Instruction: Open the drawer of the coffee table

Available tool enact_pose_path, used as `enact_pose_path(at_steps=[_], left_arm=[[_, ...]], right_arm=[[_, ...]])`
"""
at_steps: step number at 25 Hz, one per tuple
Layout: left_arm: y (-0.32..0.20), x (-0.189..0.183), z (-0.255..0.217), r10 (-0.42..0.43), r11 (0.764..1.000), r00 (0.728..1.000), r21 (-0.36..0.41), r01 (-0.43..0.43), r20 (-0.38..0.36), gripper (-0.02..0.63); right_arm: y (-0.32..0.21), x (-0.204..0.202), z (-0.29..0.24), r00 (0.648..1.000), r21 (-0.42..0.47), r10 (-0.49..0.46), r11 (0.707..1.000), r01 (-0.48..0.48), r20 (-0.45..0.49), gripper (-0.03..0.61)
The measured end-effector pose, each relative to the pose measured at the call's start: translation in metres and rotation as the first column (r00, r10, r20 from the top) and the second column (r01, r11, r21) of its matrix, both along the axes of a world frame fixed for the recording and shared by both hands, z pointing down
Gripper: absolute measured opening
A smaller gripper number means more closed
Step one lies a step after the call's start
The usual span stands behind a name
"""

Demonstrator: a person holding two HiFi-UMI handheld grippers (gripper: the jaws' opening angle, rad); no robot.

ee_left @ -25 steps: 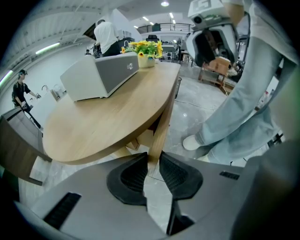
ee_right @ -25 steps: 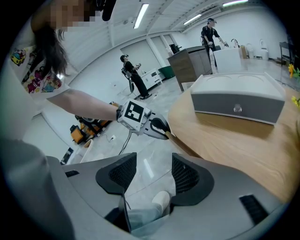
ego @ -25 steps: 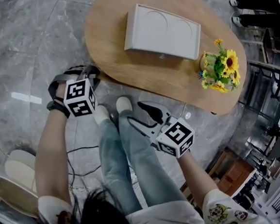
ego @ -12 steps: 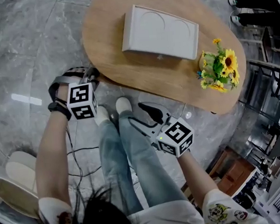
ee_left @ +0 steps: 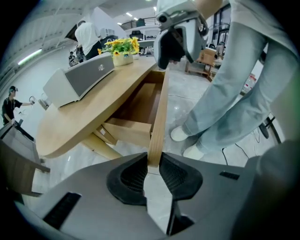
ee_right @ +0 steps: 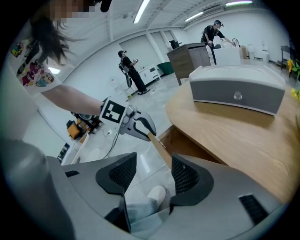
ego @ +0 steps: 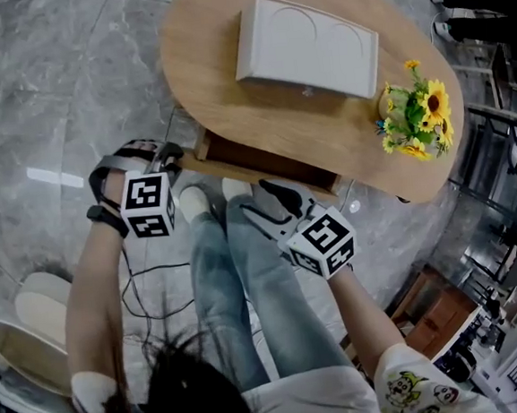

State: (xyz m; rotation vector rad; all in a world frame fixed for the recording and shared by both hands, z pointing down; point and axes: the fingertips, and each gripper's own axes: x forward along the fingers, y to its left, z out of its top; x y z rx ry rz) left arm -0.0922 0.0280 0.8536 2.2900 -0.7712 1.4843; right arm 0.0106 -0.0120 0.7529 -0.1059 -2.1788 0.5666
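Observation:
The oval wooden coffee table (ego: 231, 96) has its drawer (ego: 263, 160) pulled partly out from under the near edge. My left gripper (ego: 175, 153) is shut on the left end of the drawer front (ee_left: 159, 108). In the left gripper view the thin wooden panel is pinched between the pads of the left gripper (ee_left: 153, 161), and the jaws have just closed a little tighter on it. My right gripper (ego: 271, 191) hangs open in front of the drawer's middle. In the right gripper view, the right gripper (ee_right: 153, 173) has the panel (ee_right: 159, 145) just beyond its right pad, untouched.
A grey-white box (ego: 307, 44) and a pot of sunflowers (ego: 417, 120) stand on the tabletop. The person's jeans-clad legs and white shoes (ego: 205, 197) are between the grippers, close to the drawer. A cable (ego: 148, 283) lies on the marble floor. Furniture crowds the right.
The drawer, hidden under the tabletop before, now shows its open inside. The left gripper has drawn back toward the person with the drawer front. The right gripper has barely moved.

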Motion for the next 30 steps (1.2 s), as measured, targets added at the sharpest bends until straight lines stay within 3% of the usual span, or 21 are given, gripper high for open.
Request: enact_pose_path(at_steps=[5,12,15,17,21,26,30], left_arm=[[0.007,0.003,0.001,-0.057,0.998,0.998,0.0,0.057,-0.002,0.072],[0.007,0.002,-0.001,-0.102,0.995,0.995,-0.009,0.102,0.007,0.075],[0.009,0.003,0.0,-0.117,0.993,0.993,-0.017,0.117,0.022,0.077],[0.008,0.001,0.002,-0.131,0.991,0.991,-0.017,0.132,0.037,0.078],[0.009,0.005,0.001,-0.171,0.985,0.985,-0.032,0.172,0.033,0.08],[0.018,0.01,0.001,-0.229,0.973,0.973,-0.034,0.23,0.033,0.084],[0.022,0.011,0.001,-0.222,0.973,0.974,-0.045,0.224,0.049,0.084]], right_arm=[[-0.001,0.008,0.032,0.988,0.14,-0.112,0.982,0.126,-0.102,0.218],[-0.007,0.023,0.073,0.915,0.34,-0.29,0.861,0.378,-0.281,0.209],[-0.012,0.033,0.082,0.9,0.389,-0.301,0.824,0.412,-0.314,0.107],[-0.015,0.036,0.083,0.896,0.421,-0.315,0.799,0.428,-0.314,0.083],[-0.013,0.039,0.084,0.877,0.42,-0.348,0.778,0.467,-0.331,0.075],[-0.004,0.046,0.084,0.876,0.413,-0.348,0.781,0.468,-0.333,0.075],[-0.001,0.046,0.084,0.868,0.41,-0.365,0.773,0.484,-0.335,0.075]])
